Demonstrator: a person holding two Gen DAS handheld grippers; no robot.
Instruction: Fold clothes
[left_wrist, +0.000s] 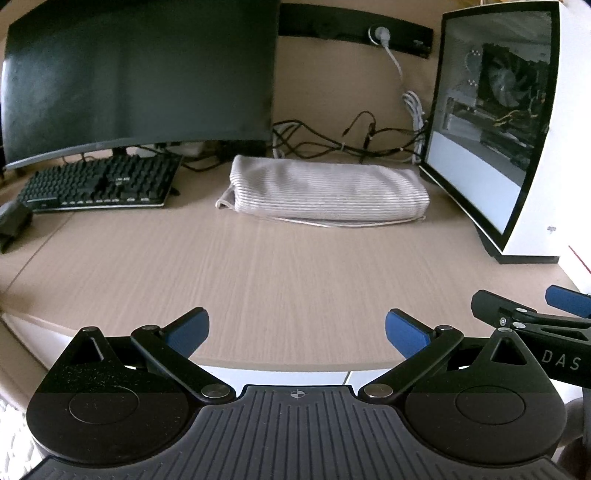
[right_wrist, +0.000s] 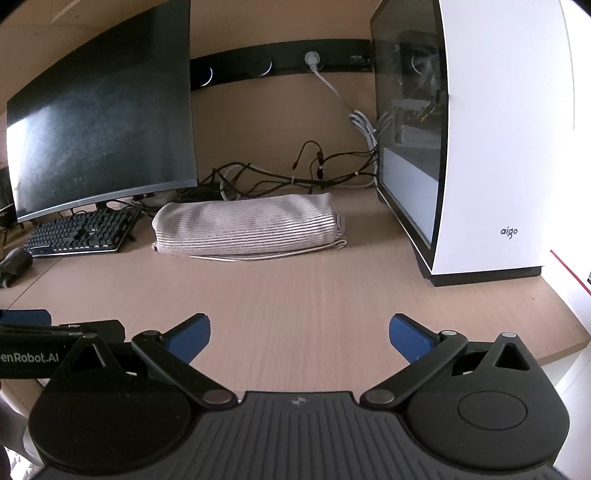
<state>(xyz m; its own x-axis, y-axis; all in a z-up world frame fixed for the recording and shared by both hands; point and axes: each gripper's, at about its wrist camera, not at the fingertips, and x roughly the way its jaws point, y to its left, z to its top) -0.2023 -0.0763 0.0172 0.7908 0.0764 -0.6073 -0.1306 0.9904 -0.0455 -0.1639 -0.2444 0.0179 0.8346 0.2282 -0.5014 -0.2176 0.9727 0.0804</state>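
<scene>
Both grippers, left (left_wrist: 297, 328) and right (right_wrist: 300, 332), are hovering with jaws spread, empty; your striped garment (left_wrist: 325, 192) is lying folded already on the surface (left_wrist: 295, 273).

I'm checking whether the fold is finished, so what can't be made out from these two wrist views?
- Folded striped garment: its far side and inner layers are hidden by its own bulk in both views; the garment type is unclear.
- Dark object left of the keyboard: cut off by the frame edge, unidentifiable.
- Cables: partly hidden behind the garment, right wrist view.
- Left gripper and right gripper: both open, empty.
</scene>
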